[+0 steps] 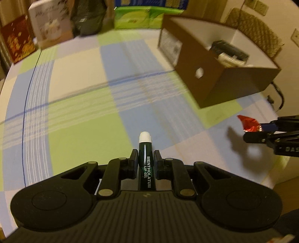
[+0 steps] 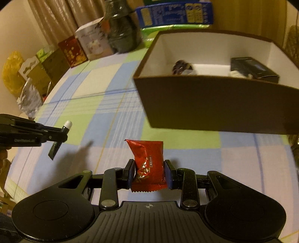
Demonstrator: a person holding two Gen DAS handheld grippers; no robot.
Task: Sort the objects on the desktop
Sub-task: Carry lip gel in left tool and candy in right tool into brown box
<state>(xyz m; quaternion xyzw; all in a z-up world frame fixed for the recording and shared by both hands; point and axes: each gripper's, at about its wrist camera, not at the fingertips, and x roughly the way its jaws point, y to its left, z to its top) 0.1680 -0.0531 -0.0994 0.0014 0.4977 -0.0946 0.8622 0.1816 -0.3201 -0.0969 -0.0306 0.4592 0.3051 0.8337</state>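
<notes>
My left gripper (image 1: 145,157) is shut on a dark green lip gel tube (image 1: 146,164) with a white cap, held above the checked tablecloth. My right gripper (image 2: 149,168) is shut on a red foil snack packet (image 2: 147,164), also off the table. The brown cardboard box (image 2: 214,104) with a white inside stands ahead to the right; a black box (image 2: 252,69) and a small dark wrapped item (image 2: 182,68) lie in it. In the left wrist view the right gripper (image 1: 261,130) with the red packet (image 1: 249,124) shows at the right edge, below the box (image 1: 220,74). The left gripper (image 2: 61,132) with the tube (image 2: 64,130) appears at the left in the right wrist view.
Cartons line the far table edge: a red box (image 2: 72,51), a white box (image 2: 93,41), a dark bag (image 2: 121,31), green and blue packages (image 1: 142,16). A crumpled silver bag (image 2: 29,101) and yellow bag (image 2: 13,72) sit at the left. A wicker chair (image 1: 256,31) stands behind the box.
</notes>
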